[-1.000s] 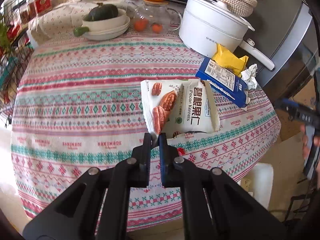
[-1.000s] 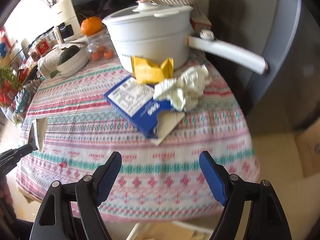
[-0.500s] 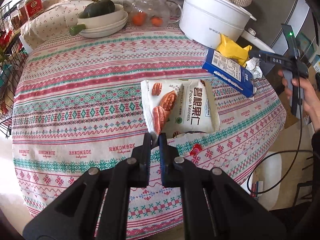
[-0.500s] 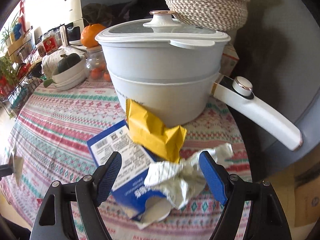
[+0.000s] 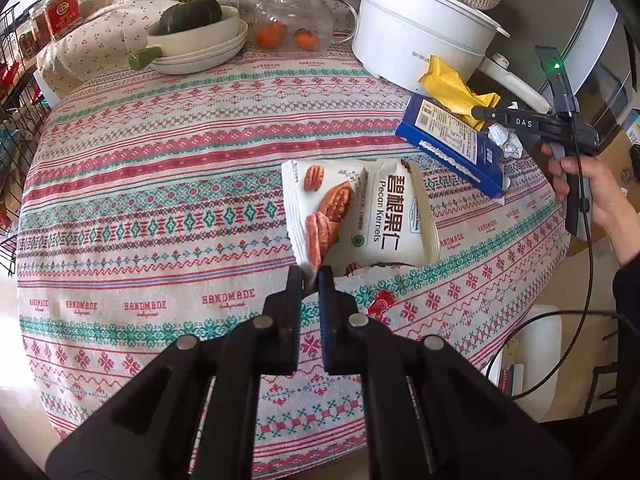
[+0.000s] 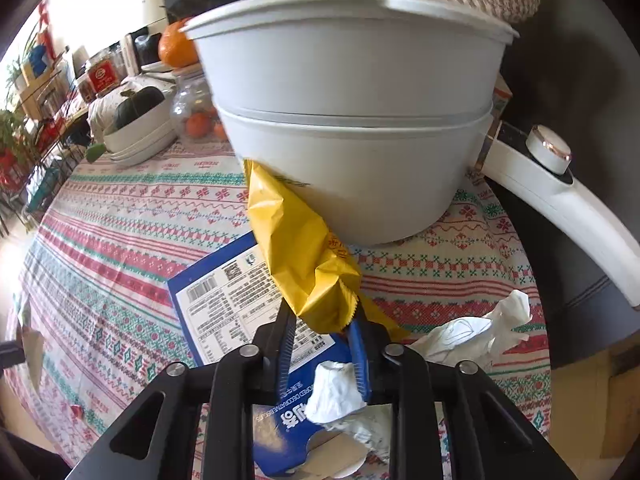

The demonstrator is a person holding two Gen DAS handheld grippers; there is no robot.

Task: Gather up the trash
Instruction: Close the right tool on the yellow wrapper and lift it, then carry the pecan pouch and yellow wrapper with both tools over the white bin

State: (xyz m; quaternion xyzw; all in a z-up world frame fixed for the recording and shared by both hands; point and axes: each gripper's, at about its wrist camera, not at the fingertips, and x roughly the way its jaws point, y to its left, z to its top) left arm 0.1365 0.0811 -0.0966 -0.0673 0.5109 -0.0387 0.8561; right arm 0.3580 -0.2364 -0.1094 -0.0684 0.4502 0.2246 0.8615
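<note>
Left gripper (image 5: 311,276): angled down, jaws pinched together on a corner of the pecan kernel bag (image 5: 360,212).
Right gripper (image 6: 322,320): angled down, jaws closing, yellow wrapper (image 6: 304,264) between the pads.
Right hand (image 5: 588,184): wrapped around the gripper's handle, sleeve at the wrist.

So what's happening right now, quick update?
Left gripper shut on white pecan kernels bag. Right gripper closing on crumpled yellow wrapper. White tissue wad crowding its fingers.
</note>
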